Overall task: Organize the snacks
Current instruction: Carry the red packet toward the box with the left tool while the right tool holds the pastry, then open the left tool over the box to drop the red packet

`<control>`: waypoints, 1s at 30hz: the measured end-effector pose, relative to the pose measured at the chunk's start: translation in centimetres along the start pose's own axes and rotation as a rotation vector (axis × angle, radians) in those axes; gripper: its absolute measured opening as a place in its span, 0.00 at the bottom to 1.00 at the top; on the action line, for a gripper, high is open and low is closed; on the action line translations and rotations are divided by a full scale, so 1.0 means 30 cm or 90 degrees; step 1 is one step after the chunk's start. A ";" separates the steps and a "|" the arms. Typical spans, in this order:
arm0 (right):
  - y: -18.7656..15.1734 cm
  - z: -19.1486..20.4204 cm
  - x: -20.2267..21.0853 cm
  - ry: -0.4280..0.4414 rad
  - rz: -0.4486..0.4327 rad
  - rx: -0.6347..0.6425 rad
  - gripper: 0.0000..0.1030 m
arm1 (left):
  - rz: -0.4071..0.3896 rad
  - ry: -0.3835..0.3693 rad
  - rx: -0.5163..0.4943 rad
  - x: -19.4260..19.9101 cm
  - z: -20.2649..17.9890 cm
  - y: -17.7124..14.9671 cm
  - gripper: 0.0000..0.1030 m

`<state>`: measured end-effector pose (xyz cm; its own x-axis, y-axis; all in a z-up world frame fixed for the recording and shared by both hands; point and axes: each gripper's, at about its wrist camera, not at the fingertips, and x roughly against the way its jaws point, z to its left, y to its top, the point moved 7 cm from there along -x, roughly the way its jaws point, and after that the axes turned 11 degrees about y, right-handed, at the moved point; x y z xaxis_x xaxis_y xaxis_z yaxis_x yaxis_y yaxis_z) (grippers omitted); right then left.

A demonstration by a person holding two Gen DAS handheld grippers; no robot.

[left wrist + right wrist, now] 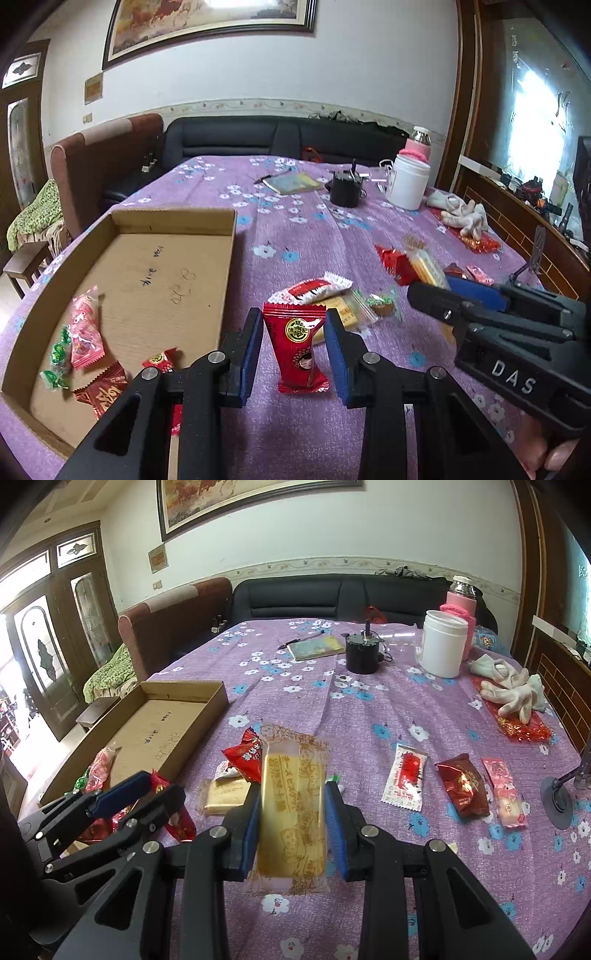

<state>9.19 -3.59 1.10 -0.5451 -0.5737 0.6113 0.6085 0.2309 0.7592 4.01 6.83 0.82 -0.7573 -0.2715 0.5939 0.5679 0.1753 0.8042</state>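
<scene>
My left gripper (294, 332) is shut on a red snack packet (297, 354) that stands upright between its blue pads, just right of the open cardboard box (177, 258). Several wrapped snacks, pink, green and red, lie in the box's near-left corner. My right gripper (293, 801) is shut on a long yellow biscuit packet (291, 812) and holds it above the purple tablecloth. In the right wrist view, the left gripper (147, 794) appears at the lower left beside the box (155, 731). In the left wrist view, the right gripper (447, 286) shows at the right.
Loose on the cloth lie a white-red sachet (404, 777), a dark red packet (463, 784), a pink packet (506, 794), a red packet (245, 755) and a yellow biscuit (225, 794). Farther back stand a white jar (443, 644), a black motor (362, 653), a notebook (317, 646) and gloves (513, 688).
</scene>
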 end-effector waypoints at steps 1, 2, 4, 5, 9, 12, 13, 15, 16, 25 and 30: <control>-0.001 0.003 -0.002 0.001 0.001 0.000 0.30 | -0.002 0.003 0.001 0.001 0.004 0.002 0.34; -0.002 0.007 -0.005 0.003 0.002 0.001 0.30 | -0.003 0.004 0.003 0.002 0.006 0.005 0.34; -0.003 0.017 -0.006 0.007 0.001 0.006 0.30 | -0.005 0.003 0.008 0.004 0.014 0.008 0.34; -0.002 0.021 -0.006 0.009 0.000 0.009 0.30 | -0.007 0.004 0.010 0.006 0.016 0.010 0.34; -0.004 0.039 -0.009 0.014 -0.003 0.017 0.30 | -0.016 0.008 0.018 0.015 0.031 0.017 0.34; -0.008 0.049 -0.013 0.016 -0.001 0.019 0.30 | -0.021 0.010 0.026 0.023 0.044 0.022 0.34; -0.009 0.051 -0.014 0.017 -0.001 0.020 0.30 | -0.024 0.012 0.029 0.027 0.051 0.024 0.34; -0.011 0.057 -0.017 0.020 0.000 0.022 0.30 | -0.028 0.015 0.032 0.031 0.060 0.027 0.34; -0.013 0.061 -0.017 0.021 0.000 0.022 0.30 | -0.030 0.017 0.035 0.033 0.067 0.028 0.34; -0.031 0.128 -0.032 0.043 0.004 0.053 0.30 | -0.046 0.038 0.054 0.056 0.136 0.042 0.35; -0.036 0.151 -0.034 0.051 0.003 0.068 0.31 | -0.053 0.066 0.069 0.068 0.217 0.045 0.32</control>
<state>6.48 0.30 0.68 -0.4919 -0.6328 0.5981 0.5436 0.3134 0.7786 1.15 12.67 3.25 -0.7595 -0.3845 0.5247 0.4624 0.2481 0.8512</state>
